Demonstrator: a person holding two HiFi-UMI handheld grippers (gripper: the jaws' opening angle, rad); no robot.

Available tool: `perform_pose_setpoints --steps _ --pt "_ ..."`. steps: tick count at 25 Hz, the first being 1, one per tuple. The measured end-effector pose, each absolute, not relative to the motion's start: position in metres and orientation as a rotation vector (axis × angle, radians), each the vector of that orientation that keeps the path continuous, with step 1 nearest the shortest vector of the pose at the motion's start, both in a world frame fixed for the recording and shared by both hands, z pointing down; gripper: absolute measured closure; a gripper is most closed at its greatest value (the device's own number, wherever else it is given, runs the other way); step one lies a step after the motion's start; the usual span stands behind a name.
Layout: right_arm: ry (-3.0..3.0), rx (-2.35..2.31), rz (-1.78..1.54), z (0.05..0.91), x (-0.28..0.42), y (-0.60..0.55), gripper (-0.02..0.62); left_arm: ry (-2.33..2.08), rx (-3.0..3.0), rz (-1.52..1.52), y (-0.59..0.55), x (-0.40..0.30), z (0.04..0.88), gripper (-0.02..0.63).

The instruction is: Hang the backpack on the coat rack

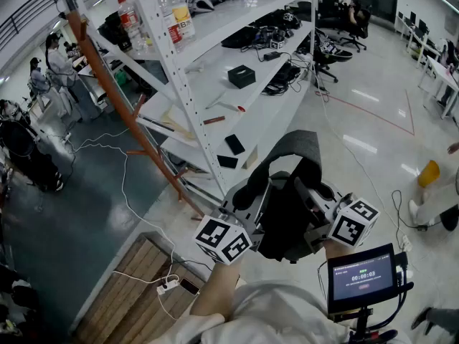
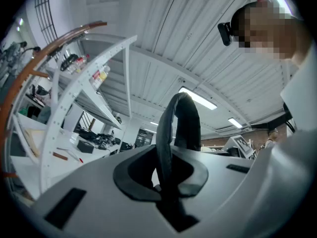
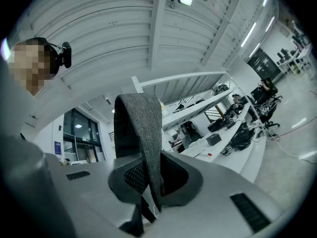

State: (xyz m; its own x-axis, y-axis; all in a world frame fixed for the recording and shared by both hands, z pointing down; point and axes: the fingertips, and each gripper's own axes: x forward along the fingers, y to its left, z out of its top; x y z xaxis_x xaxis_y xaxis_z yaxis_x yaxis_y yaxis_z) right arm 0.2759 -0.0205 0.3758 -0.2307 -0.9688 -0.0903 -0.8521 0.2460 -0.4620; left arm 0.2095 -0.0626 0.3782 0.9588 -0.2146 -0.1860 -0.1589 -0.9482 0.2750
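Grey backpack straps (image 1: pixel 290 149) clamped in left claw (image 2: pixel 166 180) and right claw (image 3: pixel 148 180), white shelving (image 1: pixel 215 63) close ahead.

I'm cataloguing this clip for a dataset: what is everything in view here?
backpack: one, grey and black, held up in front of the shelving
shelving: one, white, behind the backpack
bottles: a few, clear, top shelf
box: one, black, middle shelf
pole: one, orange-brown, slanting left of the shelving
pallet: one, wooden, floor at lower left
power strip: one, white, beside the pallet
screen: one, black, lower right
left gripper: one, pale grey, shut on a backpack strap
right gripper: one, pale grey, shut on a backpack strap
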Motion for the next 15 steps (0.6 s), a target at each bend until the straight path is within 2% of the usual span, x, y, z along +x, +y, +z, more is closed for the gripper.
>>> perform_pose_setpoints --steps 10,15 --pt "2.430 -1.364 -0.486 0.357 0.105 -0.155 0.558 -0.665 2.831 -0.411 -0.168 0.026 0.360 0.569" --pt "2.489 -1.183 -0.547 0.353 0.050 -0.203 0.558 -0.869 2.839 -0.410 -0.195 -0.034 0.350 0.569"
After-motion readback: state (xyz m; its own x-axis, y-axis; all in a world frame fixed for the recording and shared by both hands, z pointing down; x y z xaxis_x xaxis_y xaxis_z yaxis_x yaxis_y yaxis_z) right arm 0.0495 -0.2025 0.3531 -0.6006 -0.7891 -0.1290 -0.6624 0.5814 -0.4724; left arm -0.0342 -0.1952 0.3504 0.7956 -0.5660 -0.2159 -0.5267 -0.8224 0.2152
